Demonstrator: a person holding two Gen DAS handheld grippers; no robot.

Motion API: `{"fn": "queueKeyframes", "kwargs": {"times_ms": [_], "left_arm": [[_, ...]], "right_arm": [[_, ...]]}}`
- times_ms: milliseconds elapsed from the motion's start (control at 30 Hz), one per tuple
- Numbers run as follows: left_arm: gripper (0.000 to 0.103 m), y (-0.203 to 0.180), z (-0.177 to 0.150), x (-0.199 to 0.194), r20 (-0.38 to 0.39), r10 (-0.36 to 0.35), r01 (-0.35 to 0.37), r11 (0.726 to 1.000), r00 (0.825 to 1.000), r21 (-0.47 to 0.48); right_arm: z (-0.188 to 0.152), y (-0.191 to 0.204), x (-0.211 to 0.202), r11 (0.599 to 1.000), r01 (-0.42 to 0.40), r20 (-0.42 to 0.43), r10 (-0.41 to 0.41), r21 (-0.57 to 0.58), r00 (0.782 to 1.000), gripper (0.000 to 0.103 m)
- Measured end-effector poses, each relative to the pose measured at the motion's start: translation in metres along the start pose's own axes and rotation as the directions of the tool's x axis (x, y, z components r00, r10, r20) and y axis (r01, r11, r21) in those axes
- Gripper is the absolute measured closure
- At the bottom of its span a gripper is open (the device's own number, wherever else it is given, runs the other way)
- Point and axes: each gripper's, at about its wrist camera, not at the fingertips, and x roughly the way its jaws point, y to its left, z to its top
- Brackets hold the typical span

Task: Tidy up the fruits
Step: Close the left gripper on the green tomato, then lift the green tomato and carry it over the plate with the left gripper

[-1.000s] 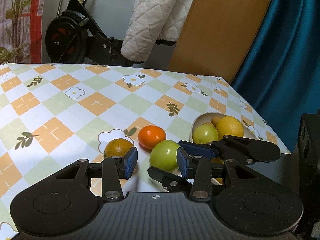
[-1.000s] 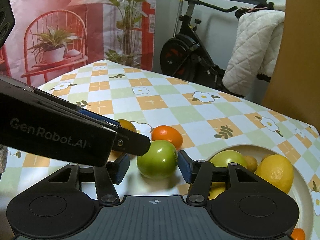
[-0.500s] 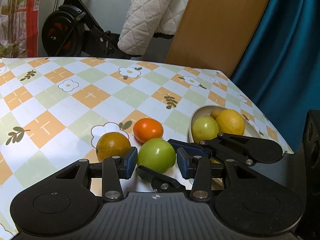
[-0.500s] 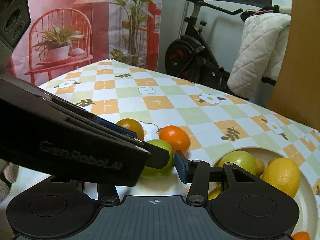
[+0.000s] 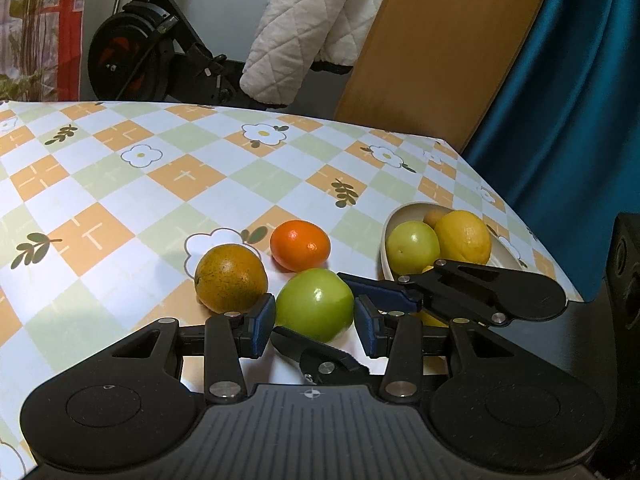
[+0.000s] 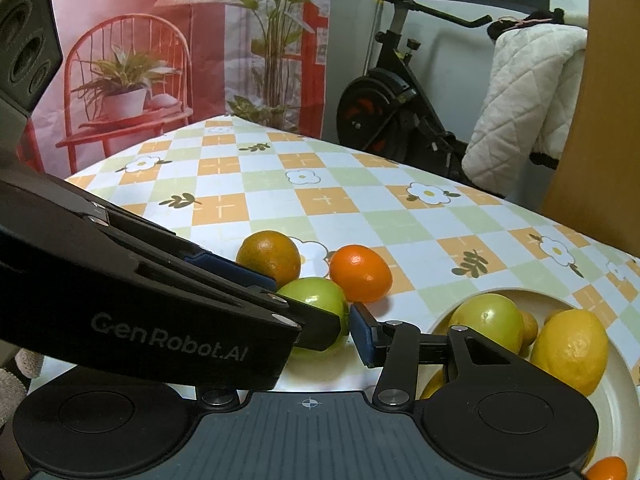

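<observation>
Green apple (image 5: 315,303) sits on the table (image 5: 120,184) beside the bowl (image 5: 387,240). Both grippers straddle it: L gripper (image 5: 315,322) w/ slim gaps, not clamping; R gripper (image 6: 320,326) probably pinching, left pad hidden.

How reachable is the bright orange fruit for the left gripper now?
Probably not directly: the green apple sits inside the left gripper, right in front of the bright orange fruit.

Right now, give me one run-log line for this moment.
green apple on table | right gripper: jaws just closing, pressing apple | left gripper: jaws straddle apple, contact unclear | bowl: beside, part filled
</observation>
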Motion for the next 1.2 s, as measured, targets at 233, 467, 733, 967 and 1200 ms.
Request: {"fn": "queueKeyframes", "kwargs": {"times_ms": [233,467,733,967,1200], "left_arm": [[0.058,-0.002,-0.003,-0.003,0.005,0.006,-0.006,1.0,1.0,-0.02],[0.058,-0.013,-0.012,-0.016,0.019,0.018,-0.018,1.0,1.0,-0.011],[0.058,-0.03,-0.014,-0.033,0.047,0.029,-0.029,1.0,0.998,0.009],[0.058,-0.051,-0.008,-0.042,0.075,0.021,-0.024,0.999,0.997,0.044],[0.058,-0.085,0.005,-0.031,0.084,-0.002,-0.008,0.993,0.996,0.118]], "right_arm": [[-0.001,0.003,0.0,1.0,0.005,-0.009,-0.005,-0.004,1.0,0.06],[-0.008,0.006,-0.014,0.999,-0.004,0.013,0.003,0.033,1.0,0.06],[-0.013,0.005,-0.037,0.998,-0.008,0.056,0.004,0.065,0.998,0.06],[-0.013,-0.004,-0.061,0.996,0.003,0.108,-0.014,0.094,0.994,0.06],[-0.019,-0.035,-0.081,0.987,0.039,0.15,-0.063,0.155,0.987,0.06]]}}
